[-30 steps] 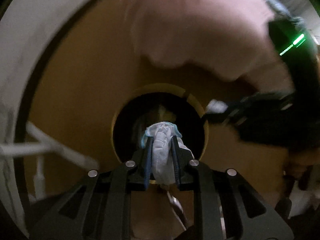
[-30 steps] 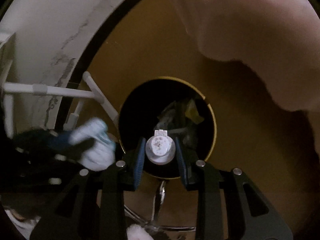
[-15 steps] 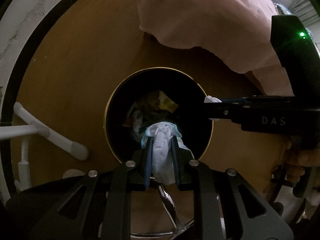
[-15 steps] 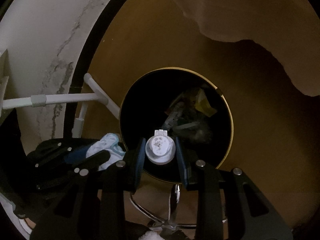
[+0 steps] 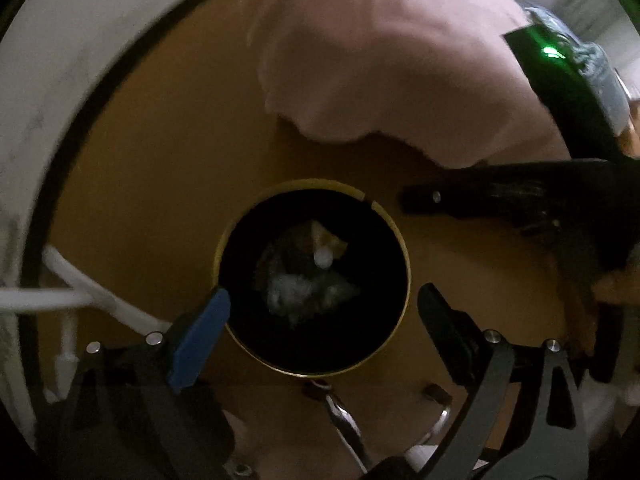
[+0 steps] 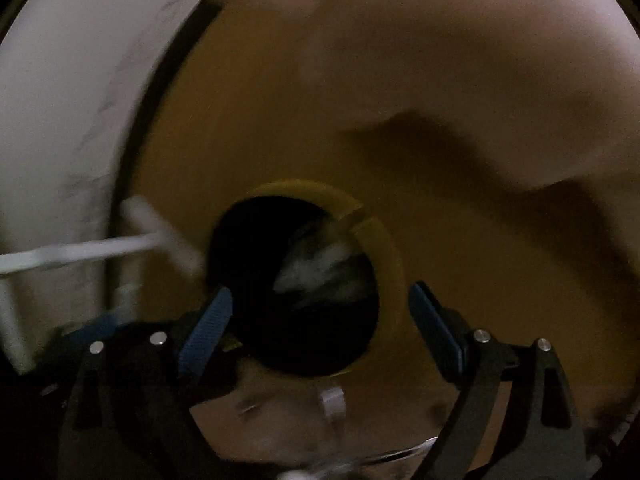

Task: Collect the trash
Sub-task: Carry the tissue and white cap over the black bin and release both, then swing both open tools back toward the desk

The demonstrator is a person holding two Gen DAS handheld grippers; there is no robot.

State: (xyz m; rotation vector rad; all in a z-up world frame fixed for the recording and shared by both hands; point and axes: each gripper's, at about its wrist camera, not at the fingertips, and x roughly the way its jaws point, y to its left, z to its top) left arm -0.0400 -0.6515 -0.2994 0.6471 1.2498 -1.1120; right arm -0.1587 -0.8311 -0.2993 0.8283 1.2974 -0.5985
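Brass-coloured trim rings the round trash hole [image 5: 401, 240] cut into the tan bench [image 5: 168, 184]; the ring has a small gap at its upper right. Inside the dark hole lies the trash: a crumpled white wad [image 5: 294, 290], a small white round cap [image 5: 322, 258] and a yellow scrap [image 5: 330, 240], all well below the rim.

Left gripper [image 5: 324, 312] hangs over the hole's near edge, its fingers [image 5: 200, 332] having just been opening; they now stand wide, one to each side of the hole, with nothing between them. Right gripper [image 6: 320, 312], seen through a blurred view, has likewise just spread its fingers [image 6: 208, 324] wide and holds nothing; pale trash [image 6: 316, 268] shows in the hole [image 6: 384, 248] beyond.

Pink cloth [image 5: 380, 60] drapes over the bench's far side, its edge well short of the hole. White rails [image 5: 80, 292] run at the left beside the bench's dark curved rim, leaving bare bench all round the opening.
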